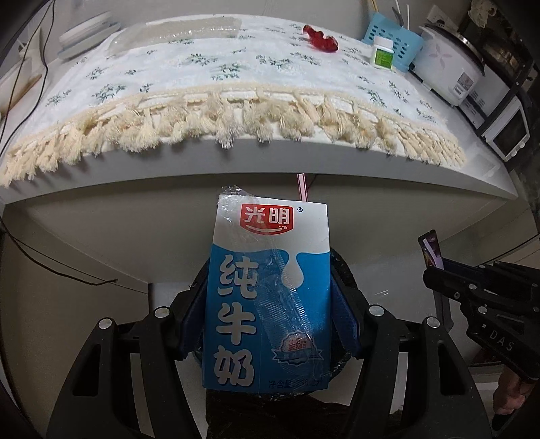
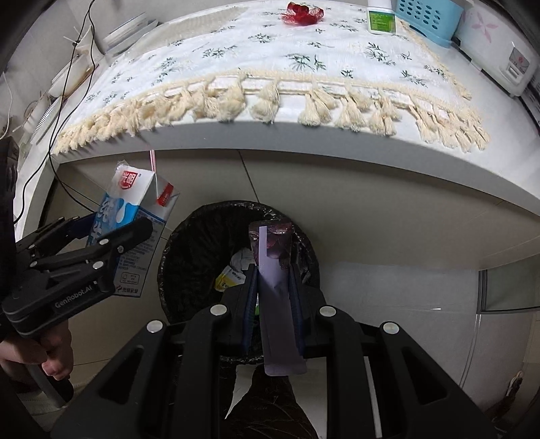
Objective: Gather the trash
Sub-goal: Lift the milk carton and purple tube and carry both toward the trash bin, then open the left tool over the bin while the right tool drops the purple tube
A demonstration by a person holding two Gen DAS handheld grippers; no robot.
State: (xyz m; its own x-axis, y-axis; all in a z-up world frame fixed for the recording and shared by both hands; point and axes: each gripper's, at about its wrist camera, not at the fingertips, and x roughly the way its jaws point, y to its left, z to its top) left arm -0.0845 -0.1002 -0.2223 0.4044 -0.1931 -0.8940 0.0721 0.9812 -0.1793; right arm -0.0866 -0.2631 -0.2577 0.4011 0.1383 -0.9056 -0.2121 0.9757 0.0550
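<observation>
My left gripper (image 1: 270, 310) is shut on a blue-and-white milk carton (image 1: 270, 297) with a pink straw, held below the table edge; the carton also shows in the right wrist view (image 2: 131, 216), left of the bin. My right gripper (image 2: 273, 293) is shut on a purple snack wrapper (image 2: 275, 270) and holds it over a black-lined trash bin (image 2: 189, 243) that holds some trash. The right gripper also shows in the left wrist view (image 1: 438, 266) at the right. A red wrapper (image 2: 302, 13) lies on the tablecloth at the back.
A white table (image 2: 337, 152) with a floral fringed cloth (image 1: 236, 67) overhangs the bin. On it stand a white-and-green bottle (image 1: 383, 54), a blue basket (image 1: 395, 40) and a rice cooker (image 1: 452, 71). Cables (image 2: 67, 84) hang at the left.
</observation>
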